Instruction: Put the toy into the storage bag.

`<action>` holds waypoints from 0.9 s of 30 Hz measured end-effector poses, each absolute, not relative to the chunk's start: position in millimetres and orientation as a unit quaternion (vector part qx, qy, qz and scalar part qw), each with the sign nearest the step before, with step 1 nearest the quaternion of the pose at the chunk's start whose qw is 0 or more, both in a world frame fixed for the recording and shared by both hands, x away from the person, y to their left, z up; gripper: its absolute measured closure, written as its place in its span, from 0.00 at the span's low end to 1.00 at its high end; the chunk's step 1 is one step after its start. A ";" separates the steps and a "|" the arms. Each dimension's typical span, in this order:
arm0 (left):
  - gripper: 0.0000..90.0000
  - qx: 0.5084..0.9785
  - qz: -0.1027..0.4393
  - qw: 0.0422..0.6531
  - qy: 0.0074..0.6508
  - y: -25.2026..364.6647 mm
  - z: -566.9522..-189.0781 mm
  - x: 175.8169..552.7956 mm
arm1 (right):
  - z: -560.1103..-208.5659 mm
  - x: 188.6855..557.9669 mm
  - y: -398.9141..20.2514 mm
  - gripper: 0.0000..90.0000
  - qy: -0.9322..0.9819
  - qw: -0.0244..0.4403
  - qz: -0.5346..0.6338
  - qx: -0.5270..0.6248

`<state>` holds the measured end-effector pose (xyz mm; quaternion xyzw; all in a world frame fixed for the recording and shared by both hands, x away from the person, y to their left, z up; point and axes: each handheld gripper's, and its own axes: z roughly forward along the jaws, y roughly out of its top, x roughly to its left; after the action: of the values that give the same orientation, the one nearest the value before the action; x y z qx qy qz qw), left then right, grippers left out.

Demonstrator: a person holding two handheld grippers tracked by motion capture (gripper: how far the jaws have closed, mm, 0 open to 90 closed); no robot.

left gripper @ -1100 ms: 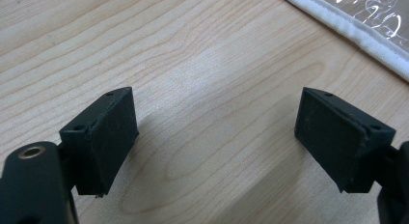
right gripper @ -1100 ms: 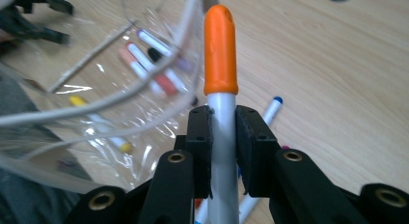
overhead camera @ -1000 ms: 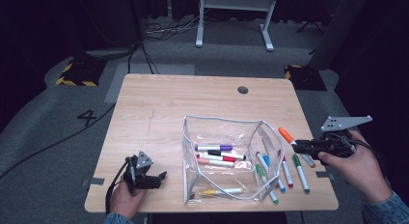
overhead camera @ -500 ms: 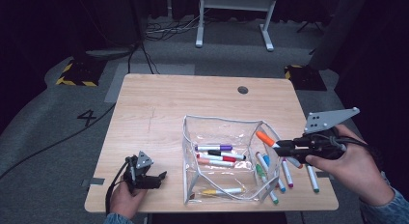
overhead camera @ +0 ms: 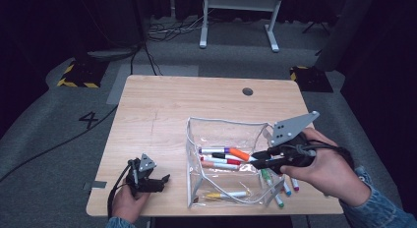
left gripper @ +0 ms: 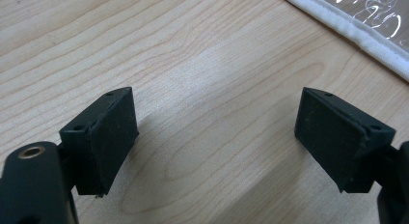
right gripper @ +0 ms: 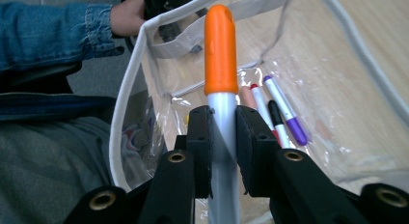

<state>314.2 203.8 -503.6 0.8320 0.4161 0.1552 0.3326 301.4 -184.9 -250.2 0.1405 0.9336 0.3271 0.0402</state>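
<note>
Bright overhead light on the table [overhead camera: 162, 110], dark surroundings, soft shadows, glare on clear plastic, slightly soft close-ups

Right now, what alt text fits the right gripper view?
The right gripper clamps an orange-capped marker by its white barrel, pointing into a clear pouch on a wooden table, where red, black and purple markers lie.

marker [right gripper: 221, 89]: orange cap, white barrel, in black-jawed right gripper [right gripper: 223, 137]; clear pouch [overhead camera: 196, 139], white trim; inside pouch purple, red, black caps; light wood-grain table [overhead camera: 162, 110]
</note>
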 end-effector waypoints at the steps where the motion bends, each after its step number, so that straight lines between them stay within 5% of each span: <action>1: 0.17 0.832 0.155 0.333 0.416 203.8 -503.6 314.2 | -252.3 301.8 -180.2 0.86 0.936 0.038 0.322 0.137; 27: 0.17 0.832 0.153 0.333 0.416 203.8 -503.5 313.9 | -323.2 324.4 -104.9 0.86 0.982 -0.013 0.168 0.087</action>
<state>313.9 203.8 -503.5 0.8324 0.4155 0.1532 0.3332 324.4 -104.9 -323.2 0.0874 0.9819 0.1678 -0.0127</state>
